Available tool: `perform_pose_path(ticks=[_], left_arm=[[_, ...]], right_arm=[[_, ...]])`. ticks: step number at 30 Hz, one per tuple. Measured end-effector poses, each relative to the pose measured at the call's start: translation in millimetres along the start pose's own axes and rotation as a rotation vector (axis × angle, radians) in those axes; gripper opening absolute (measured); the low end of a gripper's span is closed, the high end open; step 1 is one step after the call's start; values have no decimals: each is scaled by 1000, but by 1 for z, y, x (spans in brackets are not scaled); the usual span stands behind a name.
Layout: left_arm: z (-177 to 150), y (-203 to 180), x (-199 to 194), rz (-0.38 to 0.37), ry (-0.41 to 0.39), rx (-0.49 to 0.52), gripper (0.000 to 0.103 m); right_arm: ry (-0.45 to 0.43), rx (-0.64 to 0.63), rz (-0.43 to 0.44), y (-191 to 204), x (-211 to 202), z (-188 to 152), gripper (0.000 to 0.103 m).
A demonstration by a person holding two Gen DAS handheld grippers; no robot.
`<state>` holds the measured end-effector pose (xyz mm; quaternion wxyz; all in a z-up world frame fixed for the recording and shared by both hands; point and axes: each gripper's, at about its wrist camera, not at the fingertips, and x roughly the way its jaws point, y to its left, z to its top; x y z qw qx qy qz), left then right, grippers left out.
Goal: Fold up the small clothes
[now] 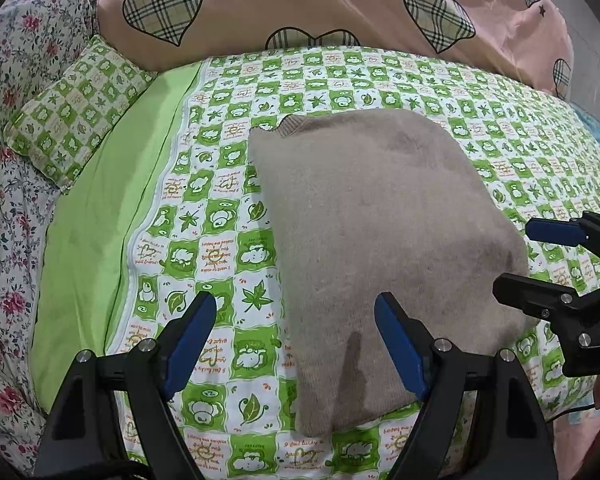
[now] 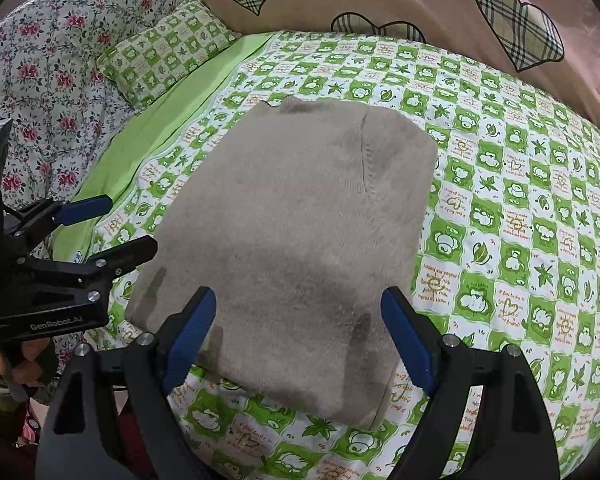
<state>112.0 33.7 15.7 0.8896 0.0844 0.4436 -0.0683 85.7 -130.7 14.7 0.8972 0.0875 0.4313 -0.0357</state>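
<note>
Floral bedding (image 1: 8, 128) is bunching at the far left, beside a checked green pillow (image 1: 76, 108) and a smooth lime sheet band (image 1: 100, 216). Left gripper (image 1: 296, 340) is hovering with jaws spread wide, gripping nothing. Fuzzy taupe sweater (image 1: 380, 248), folded into a soft rectangle, is lying flat on the quilted green-and-white bedspread (image 1: 220, 220). Right gripper (image 2: 298, 334) is hovering over its near edge, jaws wide and empty.

Green checked cartoon bedsheet (image 1: 236, 200), matching small pillow (image 1: 76, 116) at its far left corner, pink heart-print quilt (image 1: 300, 4) along far edge, floral quilt (image 1: 8, 160) along left edge.
</note>
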Motion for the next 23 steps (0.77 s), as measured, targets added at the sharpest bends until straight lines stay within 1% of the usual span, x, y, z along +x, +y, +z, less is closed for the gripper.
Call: perform_pose_path(ticks=[2, 6, 13, 23], left_arm=[[1, 2, 2, 14, -1, -5, 82], [5, 2, 4, 17, -3, 4, 82], [12, 2, 8, 1, 14, -3, 82], [15, -1, 4, -2, 11, -9, 82]], right_arm=[[0, 3, 1, 1, 0, -1, 85], [3, 12, 5, -3, 2, 4, 85], [-6, 14, 16, -12, 2, 12, 85], [-18, 24, 34, -25, 1, 15, 85]])
